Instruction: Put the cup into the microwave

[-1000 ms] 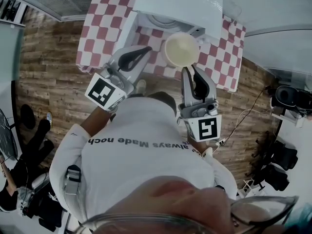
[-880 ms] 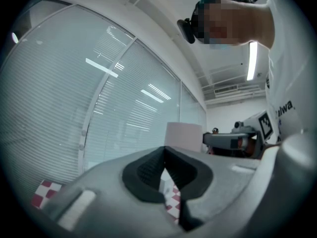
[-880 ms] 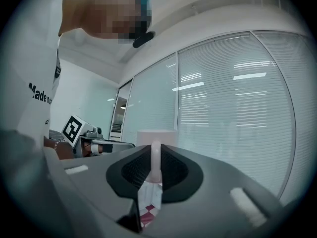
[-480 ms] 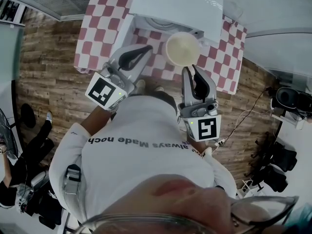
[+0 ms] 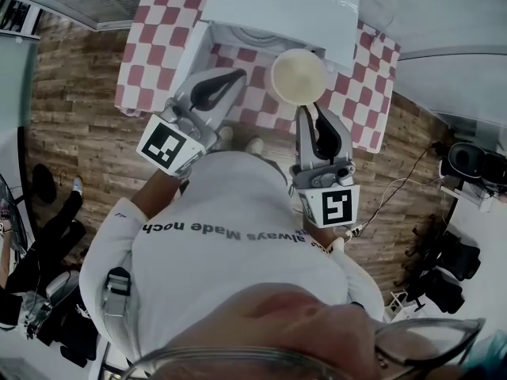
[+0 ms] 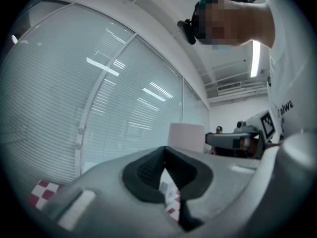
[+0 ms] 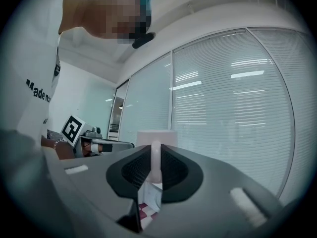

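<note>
A cream cup (image 5: 298,76) hangs in the air in front of the white microwave (image 5: 277,6), above the red-and-white checked table (image 5: 154,46). My right gripper (image 5: 307,111) is shut on the cup's handle (image 7: 155,163), which shows between the dark pads, with the cup's body (image 7: 156,137) just beyond. My left gripper (image 5: 238,74) is shut with nothing in it, at the left of the microwave's opening. In the left gripper view its jaws (image 6: 165,155) meet, and the cup (image 6: 186,135) shows behind them.
The microwave's door (image 5: 198,50) stands open at the left, and a glass turntable (image 5: 257,36) shows inside. Wooden floor (image 5: 71,133) surrounds the table. A person in dark clothes (image 5: 40,244) is at the far left, with cables and dark gear (image 5: 467,165) at the right.
The cup and my right gripper have moved slightly forward toward the microwave's opening. My left gripper has shifted a little forward too and stays shut.
</note>
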### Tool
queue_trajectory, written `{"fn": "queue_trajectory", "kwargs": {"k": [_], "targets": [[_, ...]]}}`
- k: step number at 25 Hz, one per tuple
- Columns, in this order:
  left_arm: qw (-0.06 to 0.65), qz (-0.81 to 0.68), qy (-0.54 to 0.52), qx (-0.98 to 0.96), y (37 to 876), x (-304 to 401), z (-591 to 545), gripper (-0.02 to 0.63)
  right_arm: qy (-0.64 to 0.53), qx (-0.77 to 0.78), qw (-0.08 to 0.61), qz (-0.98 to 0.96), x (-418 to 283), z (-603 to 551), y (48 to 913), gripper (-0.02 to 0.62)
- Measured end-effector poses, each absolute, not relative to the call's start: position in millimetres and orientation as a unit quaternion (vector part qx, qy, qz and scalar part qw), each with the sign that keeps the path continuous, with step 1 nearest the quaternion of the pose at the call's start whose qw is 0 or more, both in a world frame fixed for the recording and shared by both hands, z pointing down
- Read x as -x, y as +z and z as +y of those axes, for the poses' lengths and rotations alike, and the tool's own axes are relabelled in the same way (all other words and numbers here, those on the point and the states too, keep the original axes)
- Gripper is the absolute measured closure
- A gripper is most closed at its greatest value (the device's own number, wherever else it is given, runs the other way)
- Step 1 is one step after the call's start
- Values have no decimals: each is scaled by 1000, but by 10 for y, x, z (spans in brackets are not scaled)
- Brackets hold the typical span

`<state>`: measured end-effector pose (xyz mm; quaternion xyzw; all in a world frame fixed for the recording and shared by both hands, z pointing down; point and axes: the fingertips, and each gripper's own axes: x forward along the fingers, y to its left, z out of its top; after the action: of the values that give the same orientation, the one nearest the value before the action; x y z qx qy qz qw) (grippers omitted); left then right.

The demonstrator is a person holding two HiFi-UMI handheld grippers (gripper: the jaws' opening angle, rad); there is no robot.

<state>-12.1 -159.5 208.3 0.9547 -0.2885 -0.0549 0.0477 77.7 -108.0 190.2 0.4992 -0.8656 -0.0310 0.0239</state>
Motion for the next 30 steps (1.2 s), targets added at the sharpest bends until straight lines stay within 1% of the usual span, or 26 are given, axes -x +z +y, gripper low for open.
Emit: {"fn": "queue_trajectory", "kwargs": {"k": [11, 22, 30], "targets": [[57, -291, -40, -954, 2365, 43, -1684, 602, -11, -496, 30, -868, -831, -1148, 2188, 557], [77, -289, -21, -954, 2876, -1, -1756, 603, 7, -497, 51, -866, -840, -1248, 2789, 557], [75, -302, -21, -950, 3225, -20, -1945, 603, 25, -507, 44, -861, -797, -1480, 3175, 557]]}}
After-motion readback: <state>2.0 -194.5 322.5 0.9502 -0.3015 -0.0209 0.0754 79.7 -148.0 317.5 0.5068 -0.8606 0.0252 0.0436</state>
